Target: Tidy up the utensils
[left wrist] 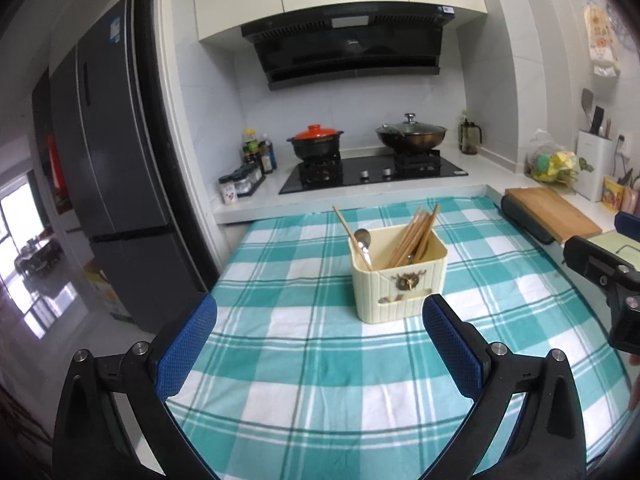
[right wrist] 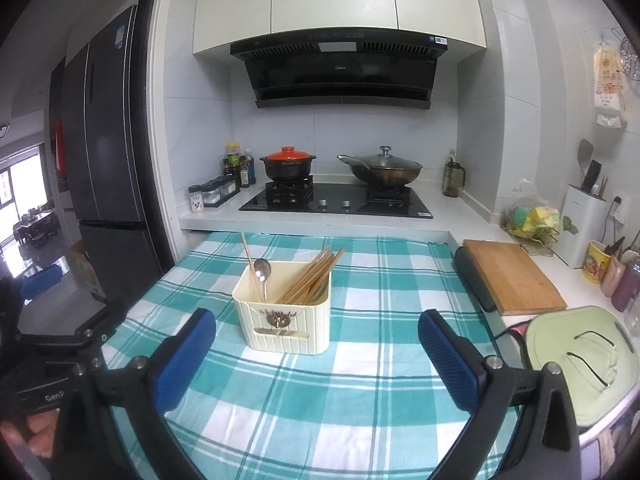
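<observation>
Now, your left gripper (left wrist: 320, 320) gapes wide and empty; the cream utensil holder (left wrist: 398, 280) stands just beyond its right pad, mid-cloth. Chopsticks (left wrist: 416, 236) lean up and to the right, spoon (left wrist: 362, 240) at their left. Your right gripper (right wrist: 318, 334), equally open and empty, frames the holder squarely. Only its view shows the green lid (right wrist: 584, 356) at near right.

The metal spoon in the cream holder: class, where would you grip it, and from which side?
Grip the spoon at its bowl end, the only part above the cream holder rim, coming from above. It stands nearly upright, handle down, in the left compartment beside one chopstick, so a side approach would probably hit the wall.
</observation>
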`<state>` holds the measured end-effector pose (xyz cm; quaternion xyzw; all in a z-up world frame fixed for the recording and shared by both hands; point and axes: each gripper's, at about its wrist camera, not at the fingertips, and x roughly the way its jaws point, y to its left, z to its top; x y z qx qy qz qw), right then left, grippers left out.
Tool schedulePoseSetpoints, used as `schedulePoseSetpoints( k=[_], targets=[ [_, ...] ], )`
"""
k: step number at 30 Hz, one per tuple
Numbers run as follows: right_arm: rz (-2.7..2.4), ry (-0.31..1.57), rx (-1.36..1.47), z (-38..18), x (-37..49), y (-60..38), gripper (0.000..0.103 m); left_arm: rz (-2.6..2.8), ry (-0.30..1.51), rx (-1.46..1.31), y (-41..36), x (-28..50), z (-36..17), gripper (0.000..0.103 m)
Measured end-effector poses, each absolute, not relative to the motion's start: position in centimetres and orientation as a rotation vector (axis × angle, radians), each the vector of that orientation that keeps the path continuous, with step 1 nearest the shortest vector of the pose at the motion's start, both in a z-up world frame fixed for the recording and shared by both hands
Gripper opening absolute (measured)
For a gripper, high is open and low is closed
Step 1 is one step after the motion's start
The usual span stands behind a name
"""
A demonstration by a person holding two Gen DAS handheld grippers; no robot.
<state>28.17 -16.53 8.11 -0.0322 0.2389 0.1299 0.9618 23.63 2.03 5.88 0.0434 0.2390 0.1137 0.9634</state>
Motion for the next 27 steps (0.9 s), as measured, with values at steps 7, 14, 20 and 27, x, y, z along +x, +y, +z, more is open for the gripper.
schedulePoseSetpoints(
  k=[7,14,20,27],
  targets=[
    [0.272,0.485,-0.073,8.4,24.2,-16.6,0.103,0.158,0.517,0.003,2.0,20.8,6.1,0.103],
    [0.298,0.462,-0.098,8.8,22.1,-16.0,0.103,0.170,0.529,-0.023,2.1,20.2,7.0,0.103],
    [0.322,0.467,-0.108,8.8,21.3,-15.4,0.103,0.175,0.536,-0.029,2.3,19.9,7.0,0.103],
    [0.329,0.464,-0.114,8.9,20.8,-14.8,0.103,0.178,0.539,-0.036,2.5,19.8,7.1,0.103]
  ],
)
